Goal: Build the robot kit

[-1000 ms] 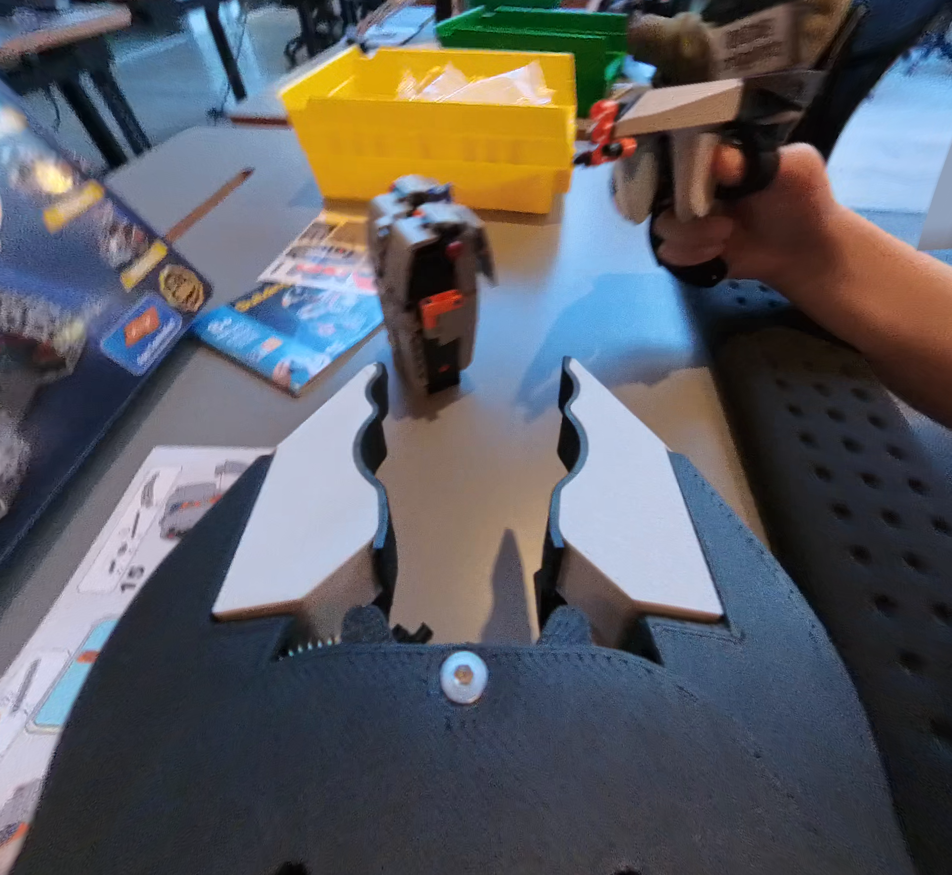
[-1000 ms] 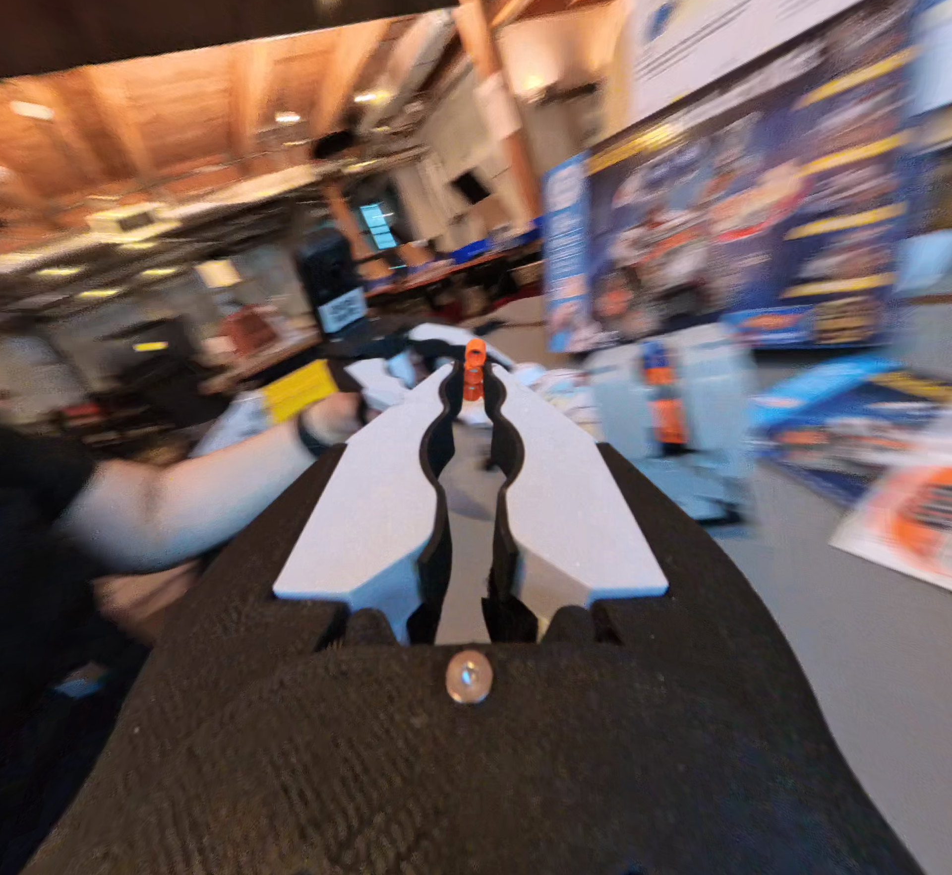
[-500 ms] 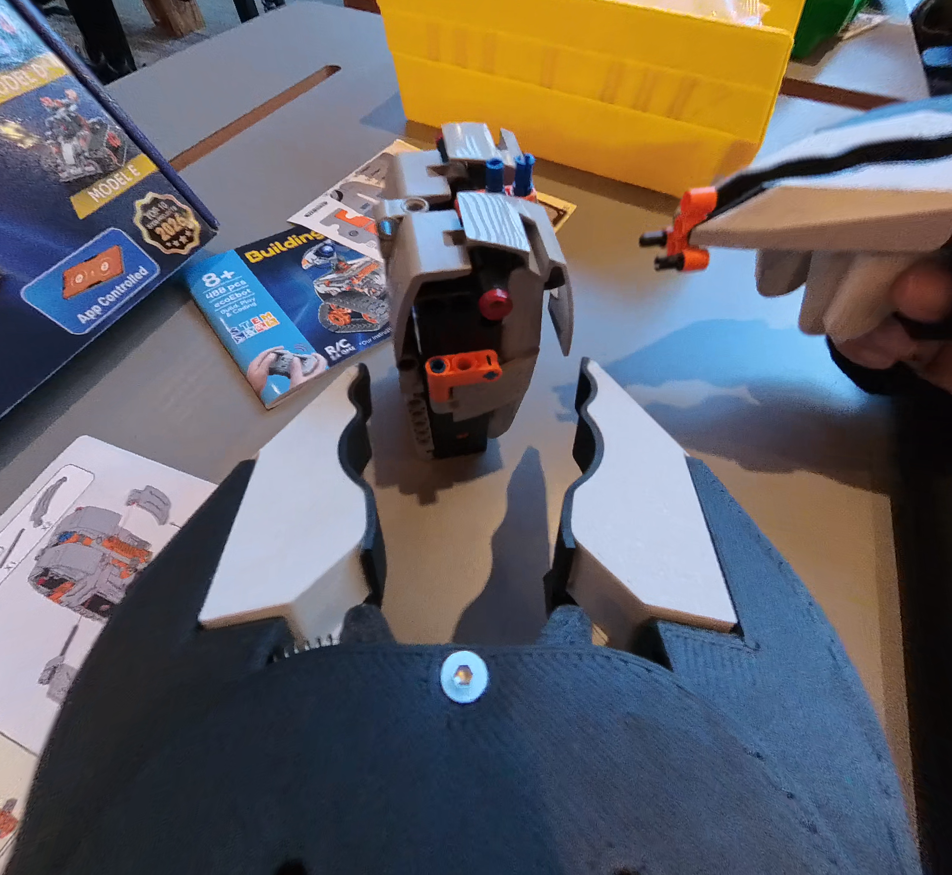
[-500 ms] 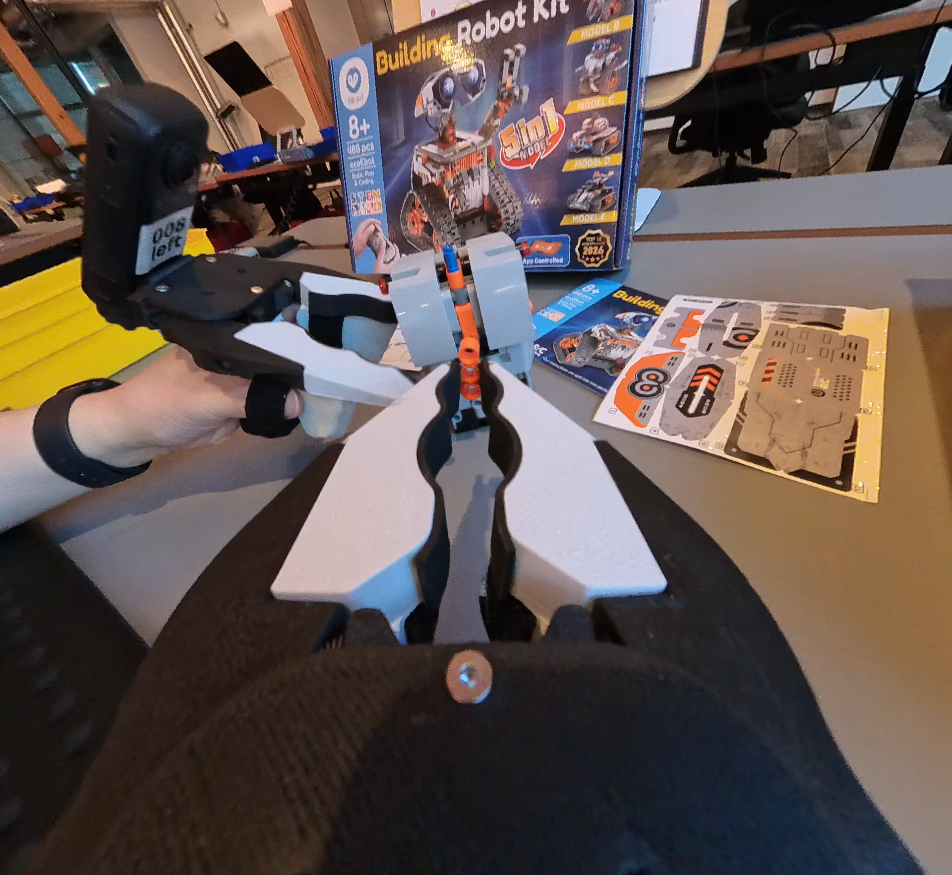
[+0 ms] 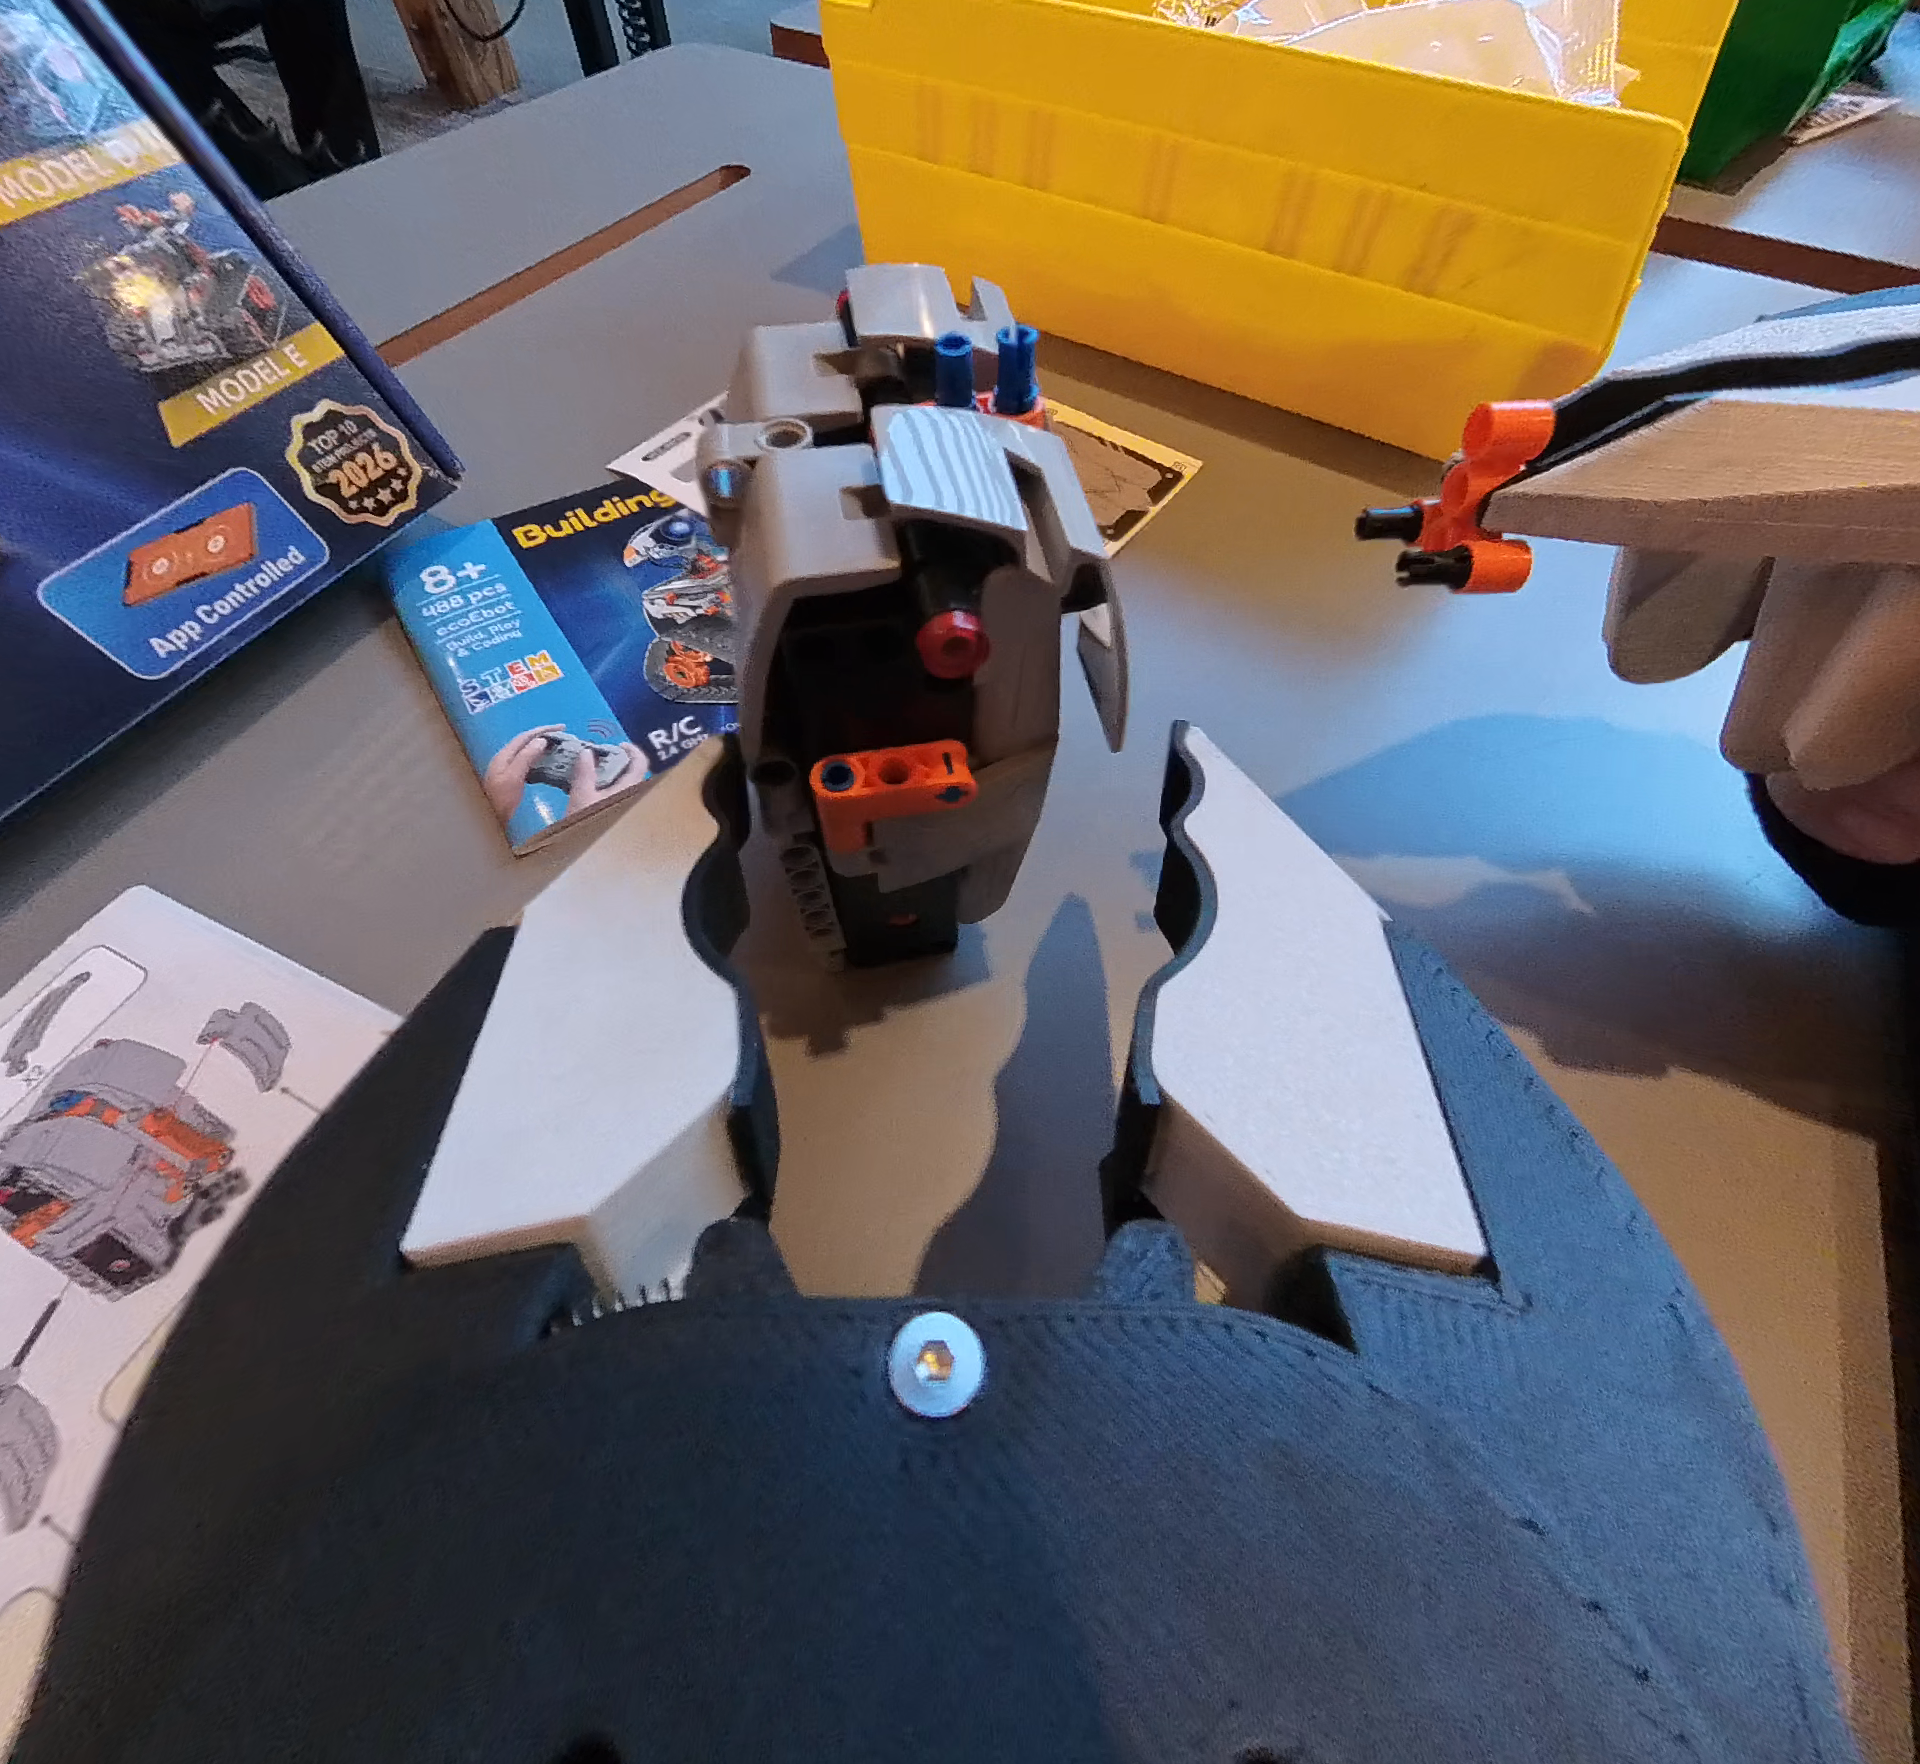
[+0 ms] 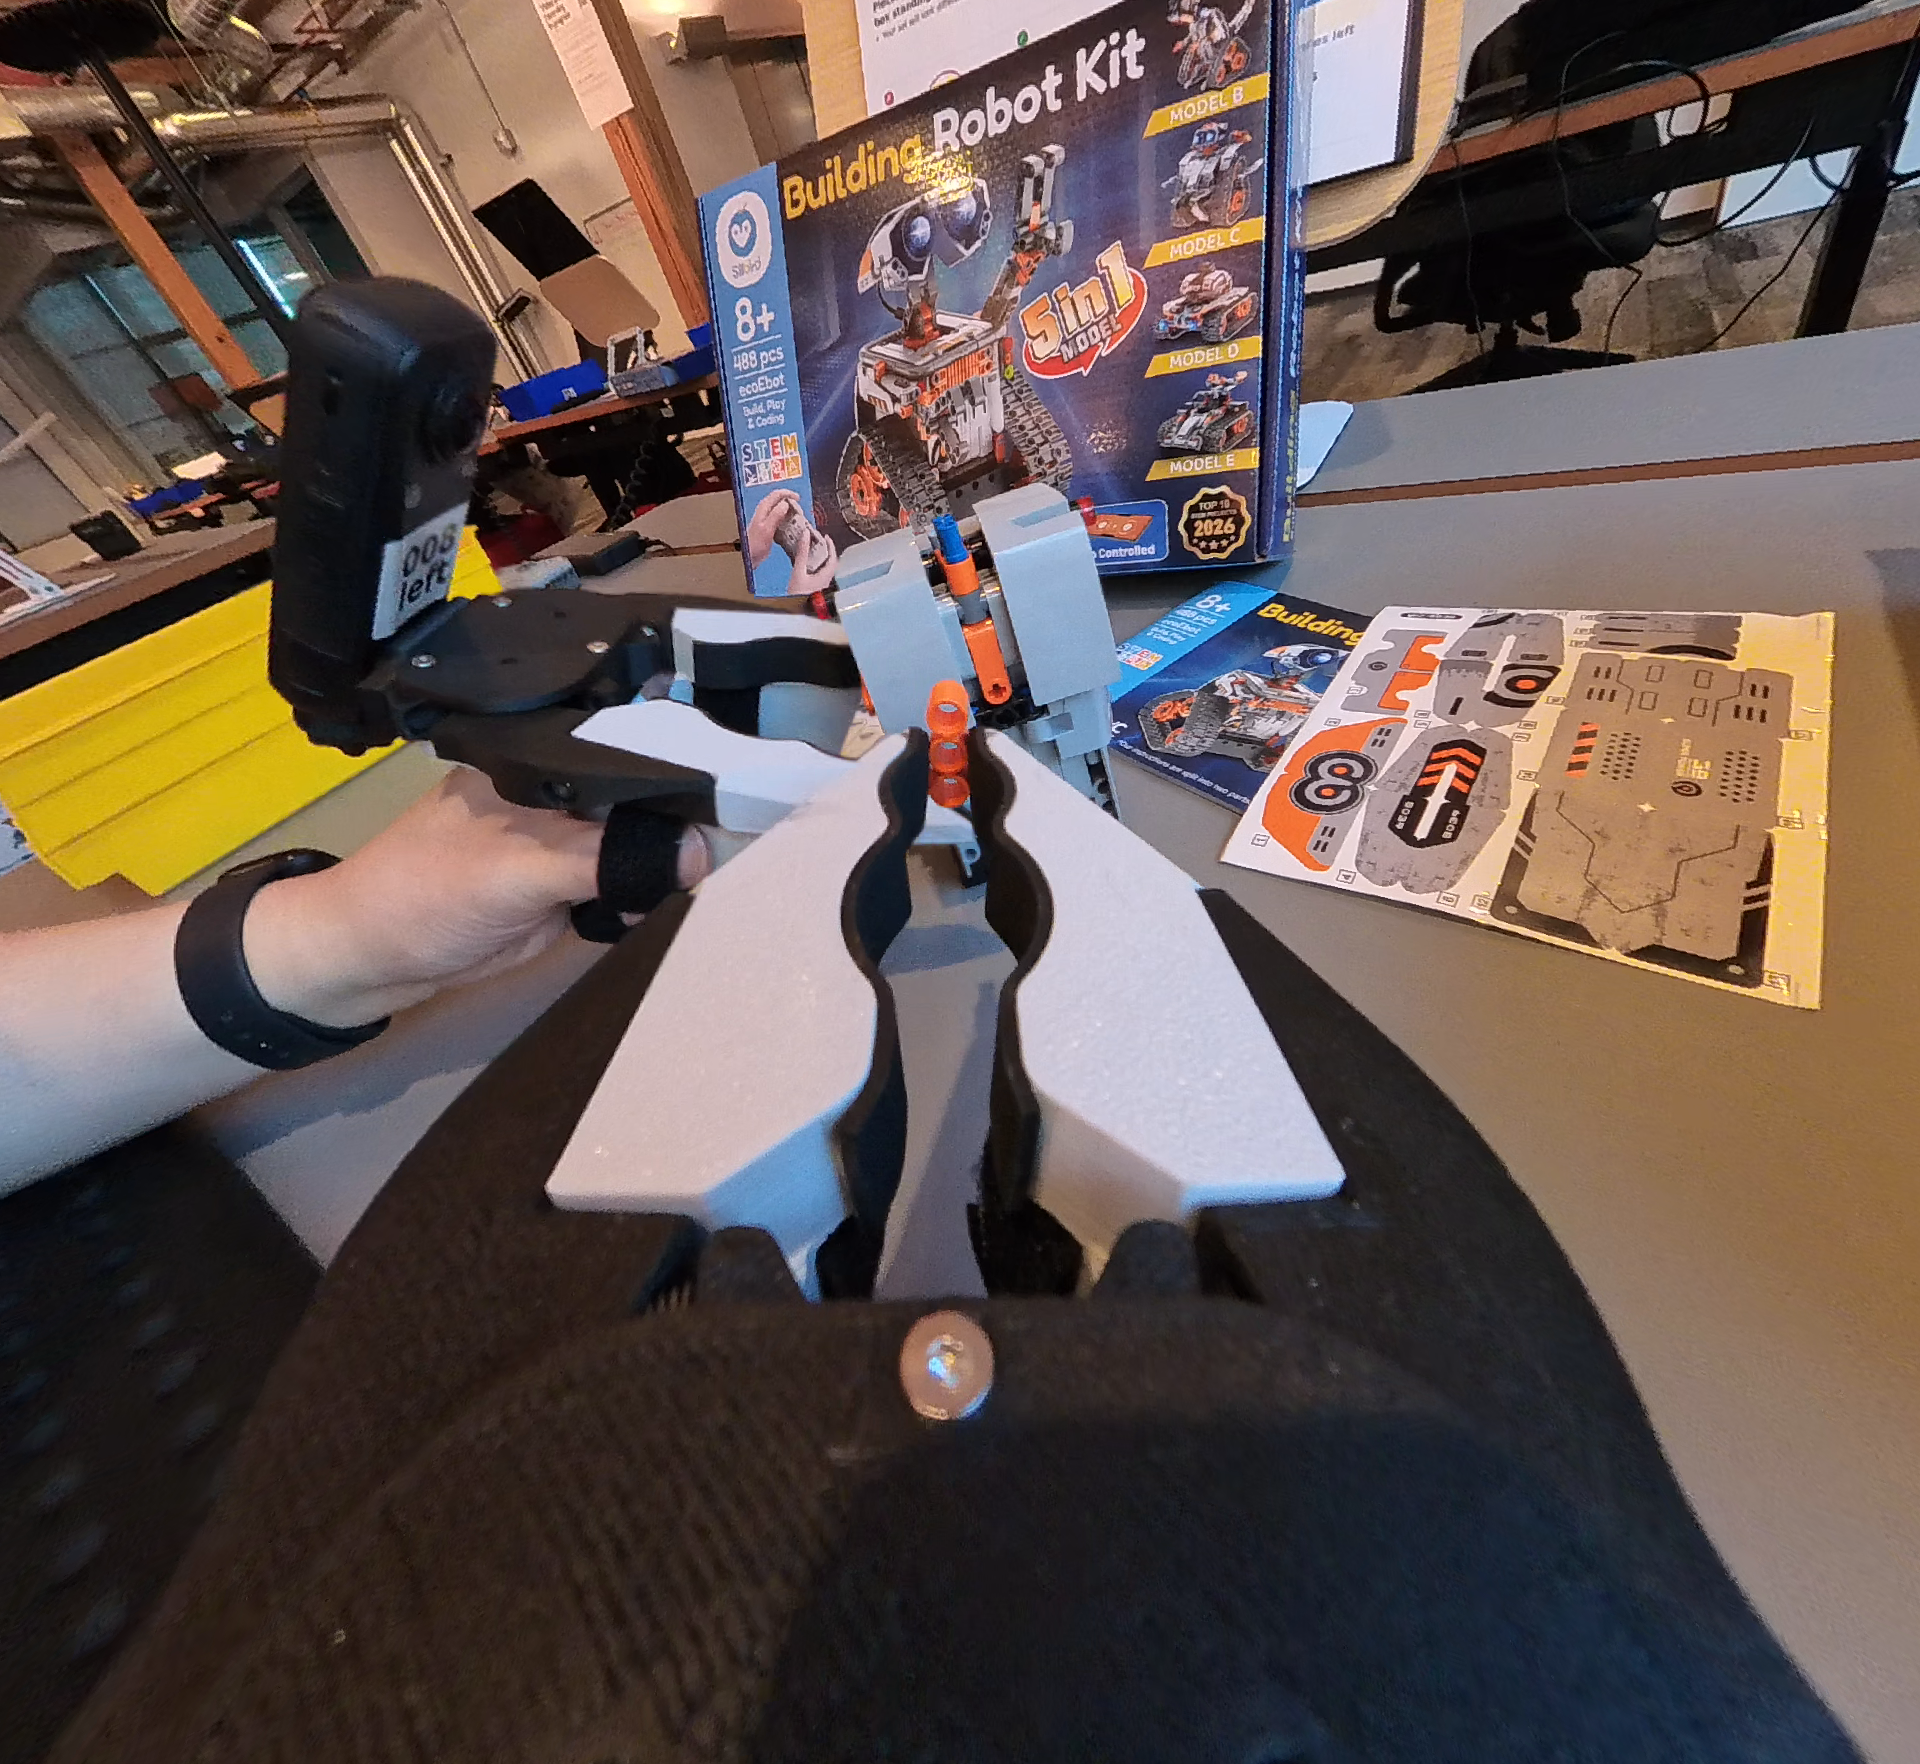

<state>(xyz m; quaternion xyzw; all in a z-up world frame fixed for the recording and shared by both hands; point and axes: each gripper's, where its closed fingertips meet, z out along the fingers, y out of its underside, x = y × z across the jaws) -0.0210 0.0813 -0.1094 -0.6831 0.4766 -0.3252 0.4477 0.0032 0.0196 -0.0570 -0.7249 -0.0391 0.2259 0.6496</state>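
A grey block-built model [image 5: 904,634] with orange, red and blue pins stands upright on the grey table [image 5: 1351,675]. The left gripper [image 5: 945,779] is spread wide, its tips on either side of the model's lower part — whether the left finger [image 5: 613,987] touches it cannot be determined. The right gripper [image 6: 948,758] is clamped on a small orange connector piece [image 6: 948,743], held above the table just beside the model. A blue booklet [image 5: 540,634] lies flat beside the model; a kit box [image 6: 997,301] stands upright behind it. A sticker sheet [image 6: 1558,779] lies near the booklet — a yellow bin [image 5: 1247,156] holding clear bags sits on the model's other side.
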